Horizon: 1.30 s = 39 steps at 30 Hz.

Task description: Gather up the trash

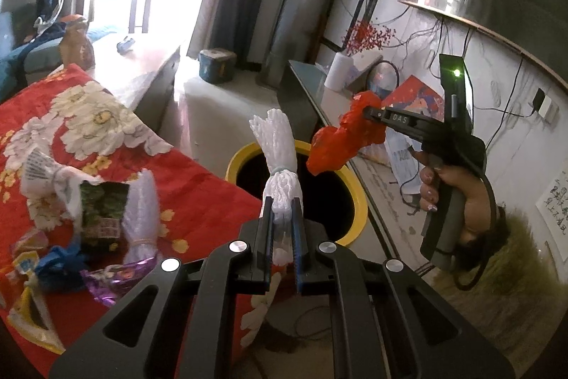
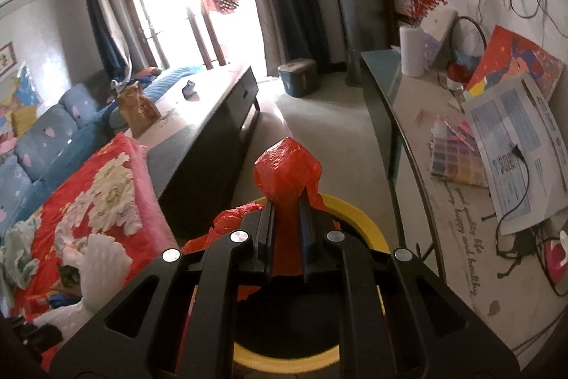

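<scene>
Over yellow bin (image 1: pixel 358 201): L gripper (image 1: pixel 283 206) clamps white netting (image 1: pixel 280 158), R gripper (image 2: pixel 287 201) red plastic (image 2: pixel 285 169).

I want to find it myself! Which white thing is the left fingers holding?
Find the yellow-rimmed bin beside the red flowered cloth. Above it, the left gripper pinches a white foam net, tied at its middle. Unlike its twin on the cloth, it's in the air.

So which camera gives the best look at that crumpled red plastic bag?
The left wrist view: the crumpled red plastic bag shows whole, hanging above the yellow-rimmed bin. The right wrist view shows it close, partly hidden by the jaws.
</scene>
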Available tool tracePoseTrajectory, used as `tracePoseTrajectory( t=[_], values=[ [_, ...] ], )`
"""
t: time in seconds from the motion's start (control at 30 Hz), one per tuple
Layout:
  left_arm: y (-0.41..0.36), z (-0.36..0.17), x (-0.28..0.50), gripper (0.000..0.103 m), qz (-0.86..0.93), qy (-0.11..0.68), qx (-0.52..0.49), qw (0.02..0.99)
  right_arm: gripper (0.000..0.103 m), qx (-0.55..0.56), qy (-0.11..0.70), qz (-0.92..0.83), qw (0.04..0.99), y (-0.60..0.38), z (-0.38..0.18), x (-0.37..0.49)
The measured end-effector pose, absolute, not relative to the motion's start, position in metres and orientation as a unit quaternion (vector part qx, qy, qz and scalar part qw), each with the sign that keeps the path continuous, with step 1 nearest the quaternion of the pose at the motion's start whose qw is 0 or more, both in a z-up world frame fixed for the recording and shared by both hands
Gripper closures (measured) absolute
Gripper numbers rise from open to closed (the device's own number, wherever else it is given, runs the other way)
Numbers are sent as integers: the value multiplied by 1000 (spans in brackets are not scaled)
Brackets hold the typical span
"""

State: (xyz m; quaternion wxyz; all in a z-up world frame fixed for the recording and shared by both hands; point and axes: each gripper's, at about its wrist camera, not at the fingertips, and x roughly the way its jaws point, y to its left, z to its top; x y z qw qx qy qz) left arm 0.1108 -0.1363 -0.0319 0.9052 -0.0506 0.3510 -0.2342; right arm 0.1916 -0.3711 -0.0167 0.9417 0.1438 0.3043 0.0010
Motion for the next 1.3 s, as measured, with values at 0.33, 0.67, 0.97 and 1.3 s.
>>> tracePoseTrajectory(
  t=[0.33, 0.67, 0.97, 1.3],
  values=[
    [-170, -60, 133, 94, -235, 380, -43, 894, 96, 143, 322, -25, 936, -392, -38, 199],
    [-194, -81, 160, 94, -227, 396, -29, 889, 94, 125, 346, -35, 929, -396, -65, 208],
    [-200, -85, 187, 47, -216, 387, -36, 896, 64, 135, 352, -16, 926, -393, -72, 209],
    [-168, -60, 173, 19, -193, 341, -70, 918, 50, 134, 308, 7, 942, -381, -46, 188]
  ],
)
